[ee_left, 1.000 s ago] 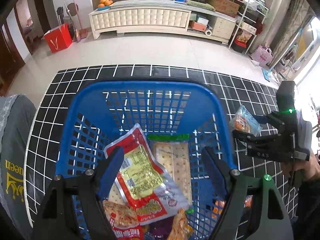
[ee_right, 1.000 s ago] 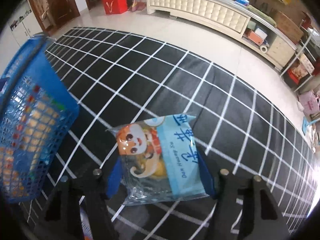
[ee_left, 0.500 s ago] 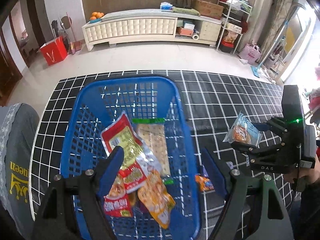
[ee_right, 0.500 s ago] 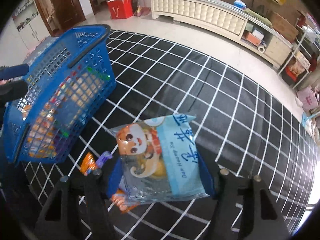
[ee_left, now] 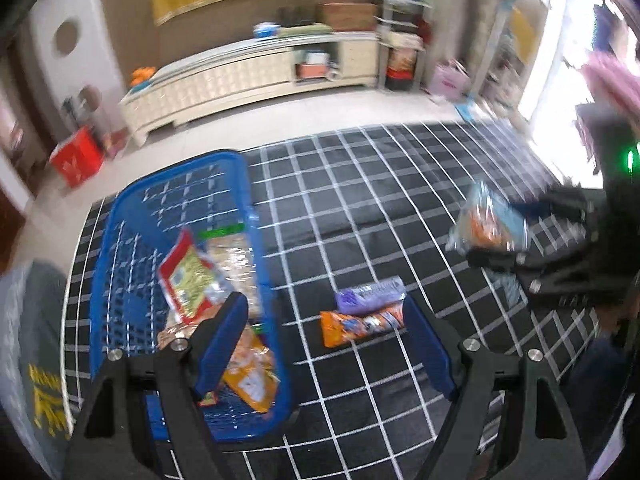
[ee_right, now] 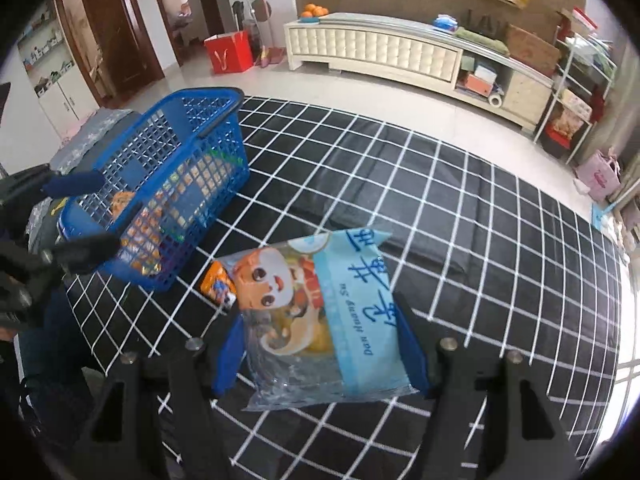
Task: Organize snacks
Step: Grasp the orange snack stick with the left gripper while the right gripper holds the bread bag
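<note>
Purple and orange snack packets [ee_left: 366, 314] lying on the black grid-lined mat [ee_left: 360, 216] beside the blue basket [ee_left: 240, 184] show fully only from the left wrist. There the left gripper [ee_left: 324, 344] hangs spread and empty, angled down over them. The right gripper [ee_right: 320, 344] pinches a light-blue snack bag [ee_right: 320, 312] above the mat, a cream cabinet [ee_right: 376, 48] behind.

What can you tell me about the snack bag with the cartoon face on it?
The snack bag is clear crinkly plastic with a light blue band bearing dark blue writing and an orange, big-eyed cartoon face. Something yellowish shows inside. It is pinched at both sides between the blue pads of the right gripper, held above the black grid-patterned mat, off to the side of the blue basket.
</note>
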Demonstrator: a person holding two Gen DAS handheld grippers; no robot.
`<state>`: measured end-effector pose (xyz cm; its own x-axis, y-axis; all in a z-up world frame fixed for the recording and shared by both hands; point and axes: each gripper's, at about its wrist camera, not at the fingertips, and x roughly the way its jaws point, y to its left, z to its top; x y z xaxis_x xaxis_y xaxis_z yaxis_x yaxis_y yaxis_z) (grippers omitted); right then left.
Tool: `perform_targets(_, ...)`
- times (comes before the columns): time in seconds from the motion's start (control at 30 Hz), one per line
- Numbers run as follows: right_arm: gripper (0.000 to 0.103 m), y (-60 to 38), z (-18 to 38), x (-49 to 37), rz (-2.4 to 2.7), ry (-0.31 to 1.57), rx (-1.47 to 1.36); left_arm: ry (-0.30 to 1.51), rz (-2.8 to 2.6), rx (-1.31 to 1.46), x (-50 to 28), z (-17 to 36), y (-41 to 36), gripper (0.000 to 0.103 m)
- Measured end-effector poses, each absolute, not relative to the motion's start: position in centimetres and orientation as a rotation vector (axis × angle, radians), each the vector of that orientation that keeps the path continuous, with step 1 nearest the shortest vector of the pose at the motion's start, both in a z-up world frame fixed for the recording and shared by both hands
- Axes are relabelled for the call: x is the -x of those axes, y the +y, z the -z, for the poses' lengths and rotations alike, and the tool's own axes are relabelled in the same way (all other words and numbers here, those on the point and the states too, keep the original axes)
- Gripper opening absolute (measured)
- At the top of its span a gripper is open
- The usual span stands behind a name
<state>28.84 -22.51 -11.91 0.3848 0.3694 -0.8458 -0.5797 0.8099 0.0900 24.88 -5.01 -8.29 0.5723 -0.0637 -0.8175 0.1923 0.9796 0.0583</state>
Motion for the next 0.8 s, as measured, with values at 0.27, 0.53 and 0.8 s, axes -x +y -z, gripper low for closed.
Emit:
perform_targets(0.27,0.071,-25.2,14.3,-27.6,-0.618,1.04,0.189,1.001,0.231,-0.301,-24.4,11.4,-9.7,0.072)
perform_targets(0.53,0.071,-26.0,17.1,-27.9,-0.666,1.072,0.137,1.152,0.195,-0.4,-26.5,17.4,-11.9,0.052)
perform_targets(0.8,0.071,-26.4,19.3,-28.8,-0.679,1.112,0.105,1.197,0.176,-0.568,-28.5,21.3,-13.2,0.052)
